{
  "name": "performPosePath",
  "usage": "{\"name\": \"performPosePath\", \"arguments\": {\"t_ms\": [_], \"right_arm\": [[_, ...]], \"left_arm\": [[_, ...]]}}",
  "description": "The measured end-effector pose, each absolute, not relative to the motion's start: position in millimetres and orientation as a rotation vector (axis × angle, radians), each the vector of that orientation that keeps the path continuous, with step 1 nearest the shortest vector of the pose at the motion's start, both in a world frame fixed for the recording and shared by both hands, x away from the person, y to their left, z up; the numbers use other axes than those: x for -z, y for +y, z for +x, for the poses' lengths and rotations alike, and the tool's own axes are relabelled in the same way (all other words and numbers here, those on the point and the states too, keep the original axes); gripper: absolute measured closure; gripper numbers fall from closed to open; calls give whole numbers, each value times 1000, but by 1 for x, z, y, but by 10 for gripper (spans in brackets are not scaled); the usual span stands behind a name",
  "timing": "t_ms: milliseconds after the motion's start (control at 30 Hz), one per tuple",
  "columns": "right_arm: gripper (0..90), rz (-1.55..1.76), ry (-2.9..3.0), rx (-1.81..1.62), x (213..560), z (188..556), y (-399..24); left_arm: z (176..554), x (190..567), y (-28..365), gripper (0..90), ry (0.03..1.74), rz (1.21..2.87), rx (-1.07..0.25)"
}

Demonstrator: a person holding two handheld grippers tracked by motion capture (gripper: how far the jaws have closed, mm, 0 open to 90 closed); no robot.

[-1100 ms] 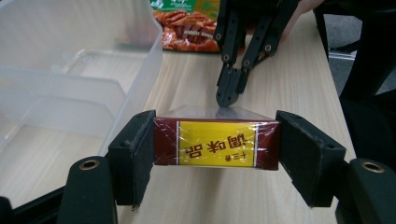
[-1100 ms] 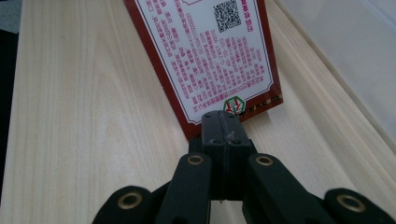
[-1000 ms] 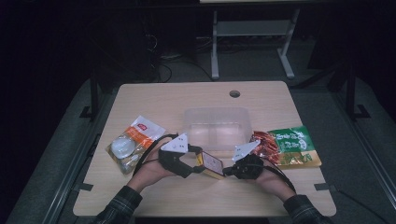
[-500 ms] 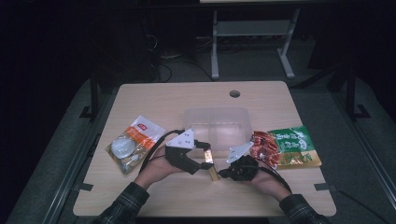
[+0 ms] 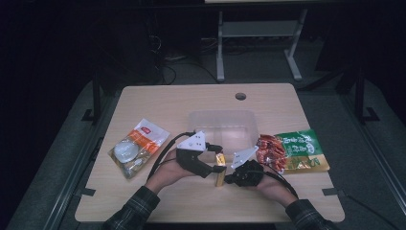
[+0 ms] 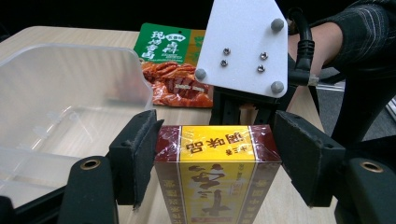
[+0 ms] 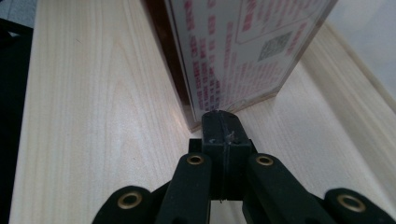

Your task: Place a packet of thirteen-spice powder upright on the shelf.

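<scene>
At the near middle of the table (image 5: 143, 105), the box (image 6: 217, 172) stands between the two grippers, just near the empty tub (image 5: 221, 128). Nothing is packed yet, I judge: two packets (one left, one right) lie outside. The left gripper (image 6: 217, 163) is open around the box, its pads beside the box walls with small gaps. The right gripper (image 7: 223, 135) has its jaws pressed together, empty, tip at the box's bottom edge. Its view shows the printed back; the left view shows the yellow front.
</scene>
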State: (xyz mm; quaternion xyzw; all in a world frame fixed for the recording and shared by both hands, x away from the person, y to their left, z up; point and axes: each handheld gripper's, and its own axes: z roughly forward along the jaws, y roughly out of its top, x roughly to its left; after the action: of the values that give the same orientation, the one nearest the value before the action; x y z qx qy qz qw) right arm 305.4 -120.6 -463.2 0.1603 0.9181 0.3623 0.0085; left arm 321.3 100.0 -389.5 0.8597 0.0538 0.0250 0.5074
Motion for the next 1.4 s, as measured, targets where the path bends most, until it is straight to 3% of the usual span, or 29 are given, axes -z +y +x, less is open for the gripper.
{"name": "performPosePath", "arguments": {"t_ms": [200, 500, 533, 567, 700, 833, 1400], "right_arm": [[842, 554, 2839, -1198, 455, 306, -129], [578, 552, 2849, -1291, 446, 308, -144], [578, 552, 2849, -1291, 446, 308, -144], [499, 552, 2852, -1334, 444, 307, -147], [391, 522, 2850, -1361, 442, 306, -151], [326, 475, 2852, -1375, 440, 306, -154], [232, 352, 2862, -1309, 430, 306, -154]], "left_arm": [[321, 389, 106, 317, 140, 2073, -57], [320, 388, 112, 303, 150, 2071, -51], [320, 388, 112, 290, 150, 2071, -51], [319, 387, 114, 269, 164, 2061, -50], [318, 382, 124, 214, 207, 2045, -54], [314, 383, 135, 194, 262, 2056, -75], [271, 432, 200, 187, 538, 2190, -114]]}}
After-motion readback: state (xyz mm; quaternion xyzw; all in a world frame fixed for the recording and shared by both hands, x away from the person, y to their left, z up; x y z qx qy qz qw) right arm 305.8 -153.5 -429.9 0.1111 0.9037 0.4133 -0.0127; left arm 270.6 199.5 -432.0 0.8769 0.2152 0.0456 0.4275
